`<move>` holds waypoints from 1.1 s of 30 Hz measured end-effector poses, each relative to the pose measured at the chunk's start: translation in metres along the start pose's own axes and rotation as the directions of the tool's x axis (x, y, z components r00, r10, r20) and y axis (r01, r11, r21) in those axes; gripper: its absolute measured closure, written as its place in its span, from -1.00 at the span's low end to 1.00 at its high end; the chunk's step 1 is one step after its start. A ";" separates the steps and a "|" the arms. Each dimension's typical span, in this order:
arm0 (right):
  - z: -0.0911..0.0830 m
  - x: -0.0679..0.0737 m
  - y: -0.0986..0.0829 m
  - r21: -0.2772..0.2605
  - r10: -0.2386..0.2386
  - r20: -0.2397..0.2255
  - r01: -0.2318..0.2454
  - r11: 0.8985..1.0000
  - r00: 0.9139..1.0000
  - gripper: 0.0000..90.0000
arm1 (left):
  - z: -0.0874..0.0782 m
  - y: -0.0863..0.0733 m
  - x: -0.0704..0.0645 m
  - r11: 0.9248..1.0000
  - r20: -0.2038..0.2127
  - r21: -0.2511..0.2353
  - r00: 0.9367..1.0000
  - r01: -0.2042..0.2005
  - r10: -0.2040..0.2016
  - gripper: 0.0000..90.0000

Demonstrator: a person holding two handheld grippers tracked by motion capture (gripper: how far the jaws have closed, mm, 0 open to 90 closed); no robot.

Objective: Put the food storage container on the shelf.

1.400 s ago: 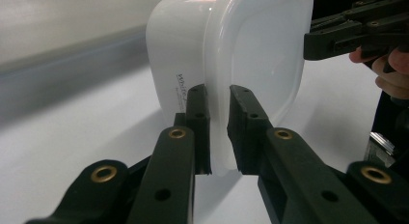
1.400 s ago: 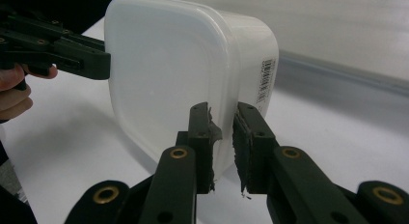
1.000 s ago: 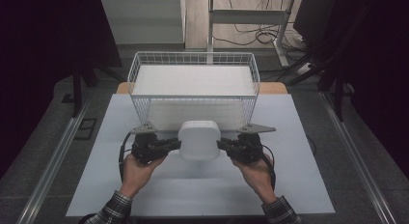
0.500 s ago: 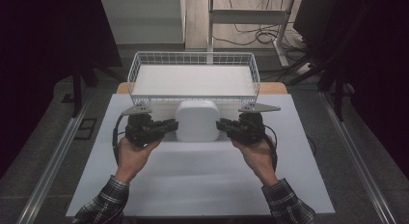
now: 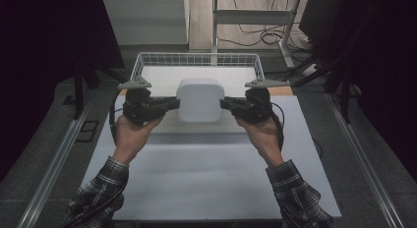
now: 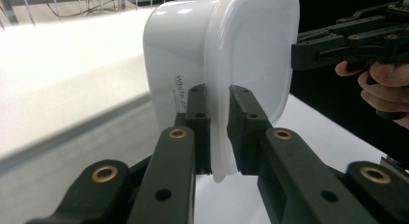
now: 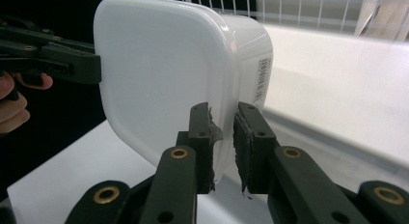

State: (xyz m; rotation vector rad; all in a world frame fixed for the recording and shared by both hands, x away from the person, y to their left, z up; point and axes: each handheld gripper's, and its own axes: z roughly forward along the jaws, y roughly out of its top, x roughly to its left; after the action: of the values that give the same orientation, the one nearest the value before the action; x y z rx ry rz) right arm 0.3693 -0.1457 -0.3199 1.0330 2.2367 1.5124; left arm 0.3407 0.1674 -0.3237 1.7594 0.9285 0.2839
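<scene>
Two grippers pinch one white container by its lid rim: the left gripper at 9 o'clock, the right gripper at 3 o'clock. It hangs lifted before the wire basket (its contents are hidden). The white table at 6 o'clock lies open

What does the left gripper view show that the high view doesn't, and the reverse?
Left gripper view alone: the left hand-held gripper has its jaws shut on the lid rim of the white container, with printed text on the container's side wall.

High view alone: the wire basket behind the container, the white table, both plaid sleeves, and the container held in the air between the two sides.

Both: the white container held at opposite edges, and the right hand-held gripper at its far rim.
</scene>
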 end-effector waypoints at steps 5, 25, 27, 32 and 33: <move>0.003 -0.005 0.022 -0.012 0.001 0.008 -0.001 1.000 1.000 0.71 | 0.000 0.020 0.006 1.000 -0.007 -0.006 1.000 0.005 -0.005 0.78; 0.030 -0.026 0.058 0.038 0.050 0.036 -0.051 0.998 0.998 0.66 | 0.025 0.038 0.043 0.995 0.011 0.022 0.995 0.097 -0.098 0.68; 0.033 -0.027 0.059 0.048 0.066 0.034 -0.067 0.997 0.997 0.63 | 0.026 0.038 0.045 0.994 0.021 0.013 0.994 0.104 -0.105 0.65; 0.038 -0.033 0.059 0.050 0.081 0.031 -0.082 0.995 0.996 0.58 | 0.028 0.041 0.048 0.993 0.037 0.005 0.993 0.116 -0.116 0.59; 0.038 -0.034 0.059 0.051 0.084 0.028 -0.085 0.995 0.996 0.57 | 0.029 0.041 0.048 0.993 0.035 0.005 0.992 0.117 -0.118 0.58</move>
State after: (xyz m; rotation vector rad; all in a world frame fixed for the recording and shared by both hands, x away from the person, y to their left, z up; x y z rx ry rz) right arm 0.4394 -0.1289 -0.2900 1.1696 2.2523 1.4715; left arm 0.4087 0.1758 -0.3104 1.6996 1.0030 0.1748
